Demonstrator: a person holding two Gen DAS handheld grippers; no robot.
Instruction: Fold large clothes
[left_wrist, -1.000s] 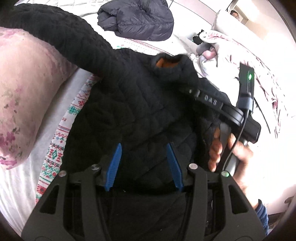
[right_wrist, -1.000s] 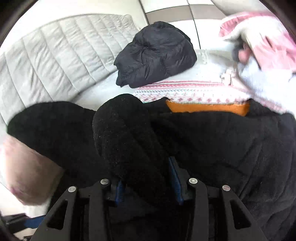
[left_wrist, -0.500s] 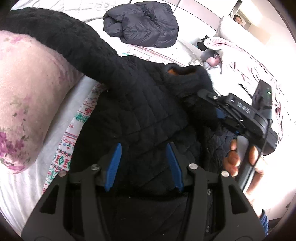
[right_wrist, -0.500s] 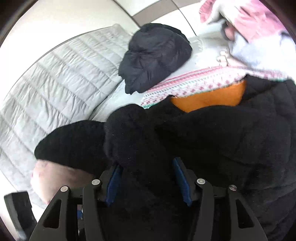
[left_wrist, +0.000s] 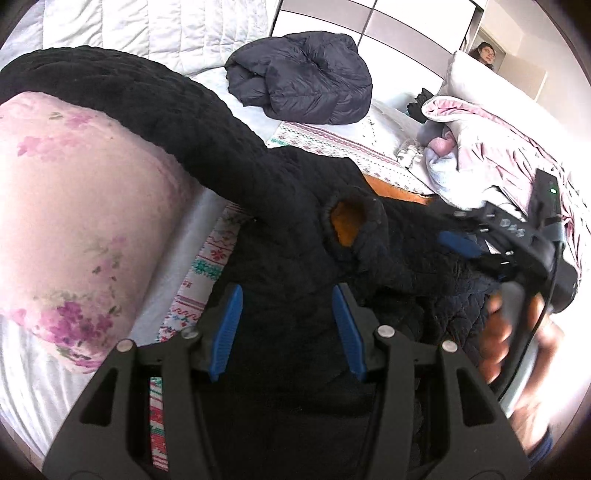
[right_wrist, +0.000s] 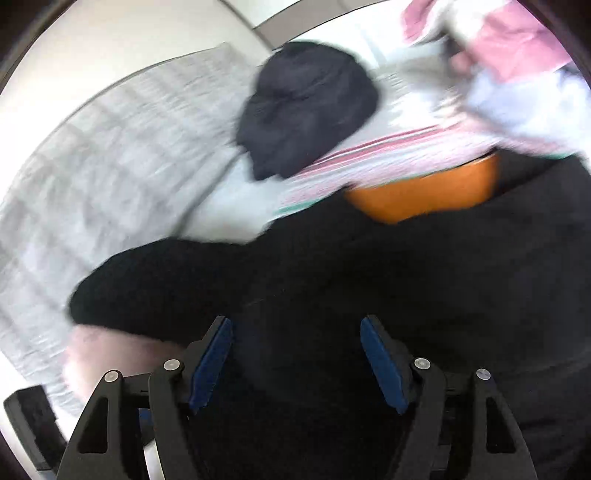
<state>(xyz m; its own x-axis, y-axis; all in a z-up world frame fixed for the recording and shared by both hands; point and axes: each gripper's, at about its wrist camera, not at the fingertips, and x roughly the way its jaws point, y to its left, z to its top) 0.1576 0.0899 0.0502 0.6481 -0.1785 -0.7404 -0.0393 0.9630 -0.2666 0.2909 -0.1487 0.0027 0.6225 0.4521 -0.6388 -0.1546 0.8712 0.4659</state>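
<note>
The left gripper is standing with its blue-padded fingers spread apart, hovering over the black quilted jacket; black fabric is filling the gap between the pads, but neither pad is visibly pinching it. Just ahead of this claw, a sleeve cuff is lying doubled back on the jacket's body, its orange lining showing in the opening. Farther ahead and to the left, the jacket's other sleeve is stretching away and draping over a pink floral pillow. To the claw's right, the right gripper is reaching in over the jacket, gripped by the person's hand, which is blurred.

In the right wrist view, the right gripper is holding its fingers wide apart with nothing clamped, black jacket fabric lying beneath them. Ahead of it the orange lining of the collar is showing.

Under the jacket a patterned blanket is lying on the white bed. Well beyond the jacket a dark puffer coat is sitting bundled, and far to the right a pink-and-white duvet is lying heaped.
</note>
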